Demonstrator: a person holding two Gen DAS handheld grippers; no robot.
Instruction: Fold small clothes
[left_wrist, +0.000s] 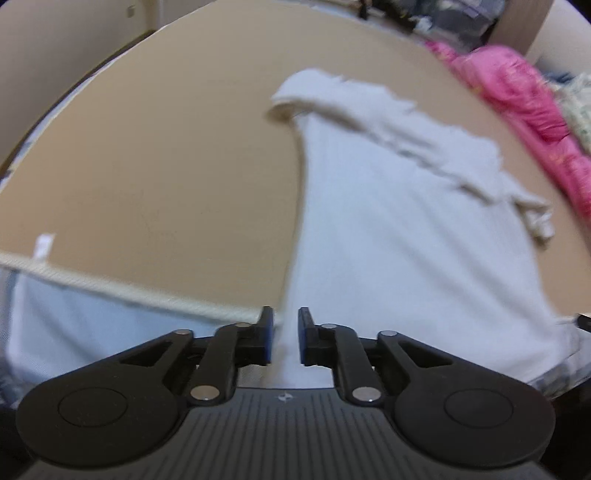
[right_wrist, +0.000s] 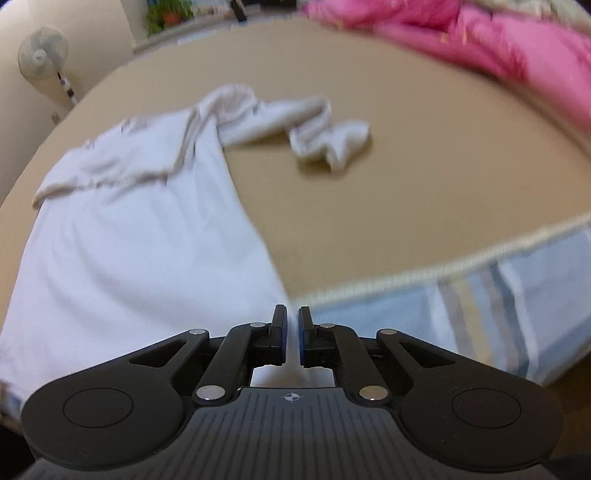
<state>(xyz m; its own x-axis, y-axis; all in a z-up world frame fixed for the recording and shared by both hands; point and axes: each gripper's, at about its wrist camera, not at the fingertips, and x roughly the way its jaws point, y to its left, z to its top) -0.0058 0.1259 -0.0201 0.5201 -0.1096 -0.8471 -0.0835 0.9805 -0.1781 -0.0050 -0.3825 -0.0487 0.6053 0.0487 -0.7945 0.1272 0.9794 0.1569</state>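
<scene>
Meanwhile, both grippers, left (left_wrist: 284, 336) and right (right_wrist: 291, 335), are pinching the hem of a soft, limp white shirt (left_wrist: 388, 240) on the bed (left_wrist: 166, 166).

I see bare tan bed surface (left_wrist: 147, 177) filling the left half of the left wrist view, open for passage. In the right wrist view, open surface lies centre and right, bounded by the twisted white sleeve (right_wrist: 325, 136) above and the pink bedding (right_wrist: 498, 40) along the upper right.
</scene>
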